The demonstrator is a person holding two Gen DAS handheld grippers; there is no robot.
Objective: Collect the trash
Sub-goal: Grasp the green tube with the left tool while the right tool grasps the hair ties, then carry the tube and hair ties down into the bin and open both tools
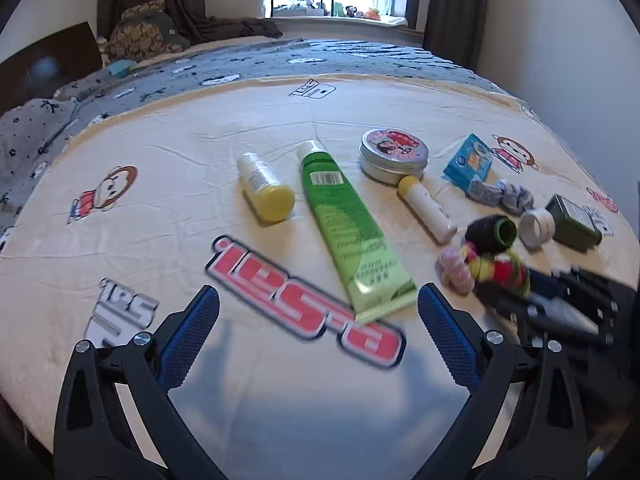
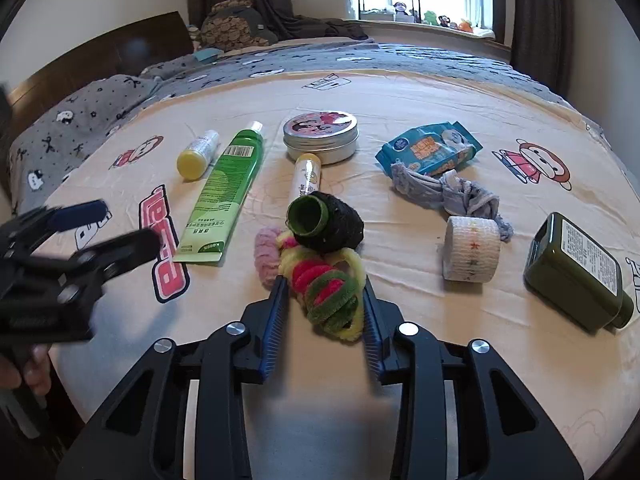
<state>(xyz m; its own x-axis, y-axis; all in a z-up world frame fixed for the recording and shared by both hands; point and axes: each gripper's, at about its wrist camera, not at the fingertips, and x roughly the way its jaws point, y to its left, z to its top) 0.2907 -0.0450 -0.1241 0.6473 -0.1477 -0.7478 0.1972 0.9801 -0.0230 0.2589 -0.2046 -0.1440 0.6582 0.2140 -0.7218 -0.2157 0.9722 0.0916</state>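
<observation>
A bundle of fuzzy hair ties (image 2: 328, 296) in green, pink and yellow lies on the cream bed sheet (image 2: 400, 320). My right gripper (image 2: 323, 284) is shut on it, with a blue pad pressing each side. A pink hair tie (image 2: 266, 256) and a dark spool with a green opening (image 2: 324, 224) touch the bundle on its far side. In the left wrist view the same bundle (image 1: 492, 268) sits at the right. My left gripper (image 1: 318, 292) hovers open over the sheet with nothing between its fingers, near the crimped end of a green tube (image 1: 352, 224).
Across the sheet lie a yellow-capped bottle (image 2: 198, 154), a round tin (image 2: 320, 132), a lip balm stick (image 2: 306, 176), a blue packet (image 2: 430, 148), a grey knotted cloth (image 2: 448, 196), a bandage roll (image 2: 472, 254) and a dark green bottle (image 2: 576, 268). A grey blanket (image 2: 360, 60) covers the far side.
</observation>
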